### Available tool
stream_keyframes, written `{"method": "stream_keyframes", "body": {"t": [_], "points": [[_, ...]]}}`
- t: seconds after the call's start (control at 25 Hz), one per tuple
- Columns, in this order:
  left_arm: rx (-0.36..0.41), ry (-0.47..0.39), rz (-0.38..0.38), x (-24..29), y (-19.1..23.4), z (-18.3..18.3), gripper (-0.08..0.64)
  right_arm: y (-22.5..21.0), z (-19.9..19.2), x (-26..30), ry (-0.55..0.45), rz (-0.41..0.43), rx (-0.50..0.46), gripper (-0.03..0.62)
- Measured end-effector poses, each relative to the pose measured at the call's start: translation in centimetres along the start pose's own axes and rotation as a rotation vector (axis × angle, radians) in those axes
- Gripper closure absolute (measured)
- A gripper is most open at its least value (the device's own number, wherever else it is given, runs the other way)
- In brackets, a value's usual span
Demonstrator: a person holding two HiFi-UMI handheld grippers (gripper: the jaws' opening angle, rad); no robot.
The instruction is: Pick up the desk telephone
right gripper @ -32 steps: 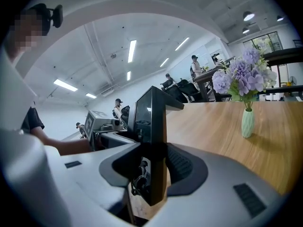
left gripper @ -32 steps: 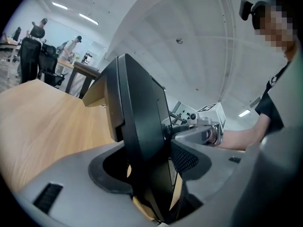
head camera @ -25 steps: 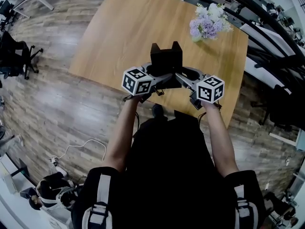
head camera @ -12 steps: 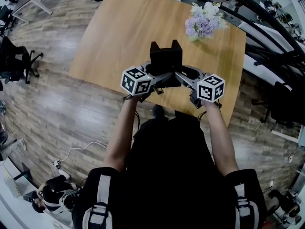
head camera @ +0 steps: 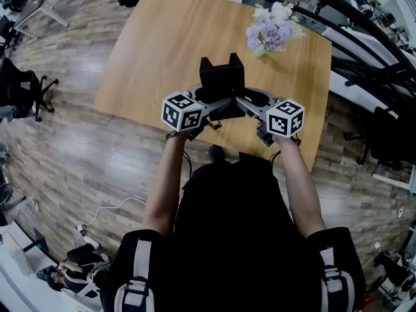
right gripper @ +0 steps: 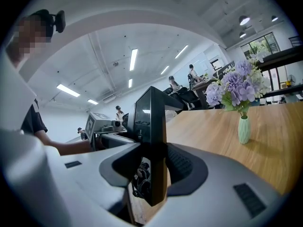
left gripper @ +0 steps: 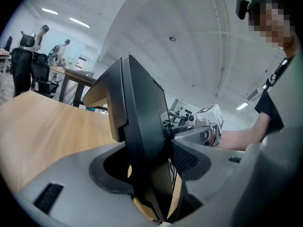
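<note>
You hold a grey two-finger gripper in each hand, and both are clamped on the black plastic desk telephone (head camera: 221,77), one from either side.

In the head view, the left gripper (head camera: 209,104) and the right gripper (head camera: 246,103) meet at the telephone's near end. The telephone sits over the light wooden table (head camera: 156,44), close to the middle of the edge nearest you. Two raised corners stand up at its far end. No view shows clearly whether its base touches the table.

In the left gripper view, the left gripper (left gripper: 151,157) has its fingers pressed tight on the two faces of the telephone (left gripper: 137,122) – a dark slab seen edge-on and leaning slightly. The other gripper shows just behind it.

In the right gripper view, the right gripper (right gripper: 151,171) grips the telephone (right gripper: 150,126) the same way, its fingers closed on either face. A coiled black cord (right gripper: 138,181) bunches at the telephone's lower edge.

A small pale green vase (right gripper: 244,129) holding a bunch of purple and white flowers (head camera: 270,30) stands upright on the far right part of the table, well apart from the telephone.

Around the table lies grey-brown plank floor (head camera: 71,148) – with a black office chair (head camera: 23,86) off to your left
</note>
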State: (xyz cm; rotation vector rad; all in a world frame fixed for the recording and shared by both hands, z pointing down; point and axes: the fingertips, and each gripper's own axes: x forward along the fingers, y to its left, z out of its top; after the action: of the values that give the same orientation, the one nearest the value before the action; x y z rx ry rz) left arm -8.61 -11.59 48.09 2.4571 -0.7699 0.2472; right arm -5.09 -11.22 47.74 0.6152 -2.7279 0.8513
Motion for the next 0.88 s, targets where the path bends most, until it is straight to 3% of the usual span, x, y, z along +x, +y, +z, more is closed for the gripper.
{"method": "stream_keyframes", "body": {"t": [0.88], "points": [[0.018,0.008,0.002,-0.32,0.18,0.71,0.291,0.15,0.63,0.25,-0.027,0.004,0.019,0.425]]}}
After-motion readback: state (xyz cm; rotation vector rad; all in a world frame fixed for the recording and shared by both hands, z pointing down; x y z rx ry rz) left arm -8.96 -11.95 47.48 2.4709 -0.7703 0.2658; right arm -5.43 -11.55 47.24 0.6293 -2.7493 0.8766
